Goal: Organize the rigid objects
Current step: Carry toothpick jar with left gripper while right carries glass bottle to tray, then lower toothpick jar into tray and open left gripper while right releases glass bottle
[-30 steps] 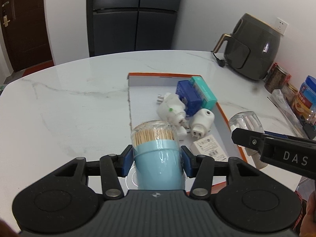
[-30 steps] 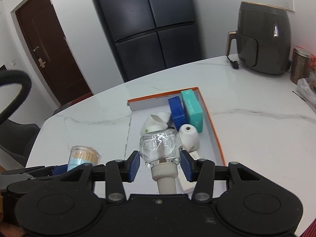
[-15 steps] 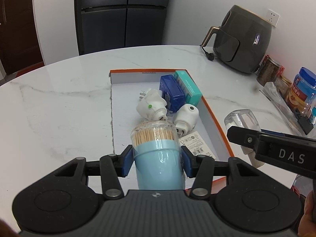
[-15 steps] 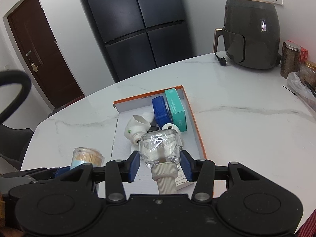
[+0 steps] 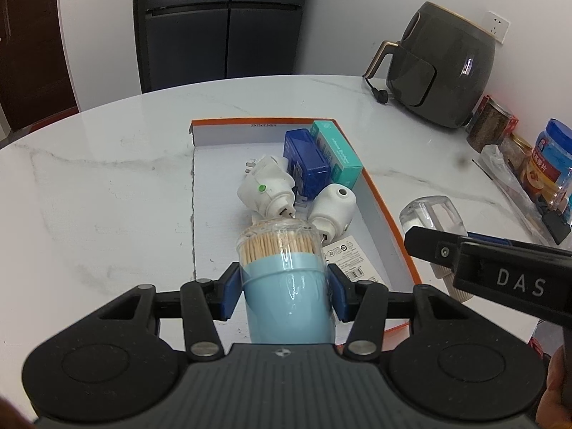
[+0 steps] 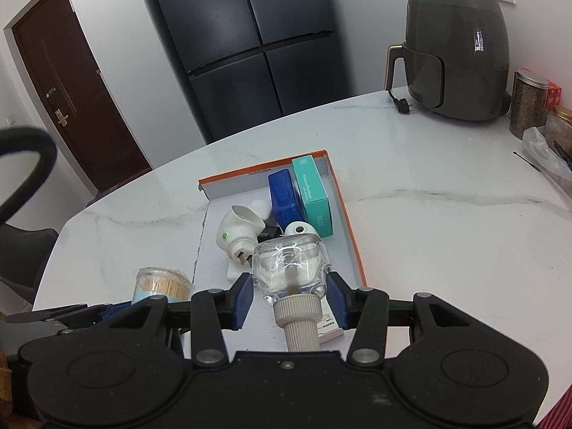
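I've got 2 loads over the tray (image 5: 389, 221): left claw (image 5: 284, 287) clamps the toothpick jar (image 5: 286, 282), right claw (image 6: 289, 295) grips the glass bottle (image 6: 289, 268), both ready to drop in.

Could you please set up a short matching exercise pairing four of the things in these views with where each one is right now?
Things:
1. toothpick jar
2. clear glass bottle
3. teal box
4. air fryer

Places:
A. in the orange-rimmed tray
B. clamped in the right tongs
C. on the table's far side
D. clamped in the left tongs

Pairs: 1-D, 2-B, 3-A, 4-C
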The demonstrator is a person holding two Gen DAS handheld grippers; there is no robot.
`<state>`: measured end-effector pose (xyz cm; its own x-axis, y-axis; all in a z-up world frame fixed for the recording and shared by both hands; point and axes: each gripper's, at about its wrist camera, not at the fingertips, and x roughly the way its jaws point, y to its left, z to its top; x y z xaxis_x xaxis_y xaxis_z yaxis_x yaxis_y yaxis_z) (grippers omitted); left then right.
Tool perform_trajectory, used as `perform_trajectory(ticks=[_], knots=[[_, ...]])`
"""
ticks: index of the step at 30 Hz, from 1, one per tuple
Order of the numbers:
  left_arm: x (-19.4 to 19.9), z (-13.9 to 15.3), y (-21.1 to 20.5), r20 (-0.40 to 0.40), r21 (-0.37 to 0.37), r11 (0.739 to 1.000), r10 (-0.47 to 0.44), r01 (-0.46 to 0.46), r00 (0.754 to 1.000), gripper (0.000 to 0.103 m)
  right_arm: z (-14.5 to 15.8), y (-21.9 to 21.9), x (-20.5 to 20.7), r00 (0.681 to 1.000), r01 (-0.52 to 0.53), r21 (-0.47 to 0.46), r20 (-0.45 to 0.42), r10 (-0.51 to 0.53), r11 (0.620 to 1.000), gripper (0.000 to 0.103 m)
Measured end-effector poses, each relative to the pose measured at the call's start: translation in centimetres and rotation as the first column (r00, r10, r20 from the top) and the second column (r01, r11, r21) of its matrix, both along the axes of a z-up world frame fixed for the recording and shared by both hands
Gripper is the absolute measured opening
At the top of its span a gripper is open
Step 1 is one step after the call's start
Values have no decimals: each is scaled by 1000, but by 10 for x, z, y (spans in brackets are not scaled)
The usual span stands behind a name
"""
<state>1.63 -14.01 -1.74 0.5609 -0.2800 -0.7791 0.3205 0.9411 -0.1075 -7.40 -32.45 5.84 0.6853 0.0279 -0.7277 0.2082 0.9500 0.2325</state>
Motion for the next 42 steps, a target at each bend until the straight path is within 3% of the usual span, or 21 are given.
perform_trajectory(ticks=[22, 25, 37, 42], knots=[[21, -21, -8, -57, 14, 1000, 29, -28, 998, 51, -35, -18, 37, 997, -21, -23, -75, 19, 1000, 55], [26, -25, -10, -69, 18, 999, 37, -36, 997, 51, -40, -23, 47, 998, -20, -32, -53, 18, 999, 58], [38, -39, -21, -109, 14, 1000, 22, -20, 994, 51, -23, -41, 28, 1000, 7, -32, -11, -7, 999, 62], [42, -41, -25, -113, 2, 1000, 23, -23, 993, 51, -18, -44, 16, 999, 32, -24, 3, -32, 999, 68]])
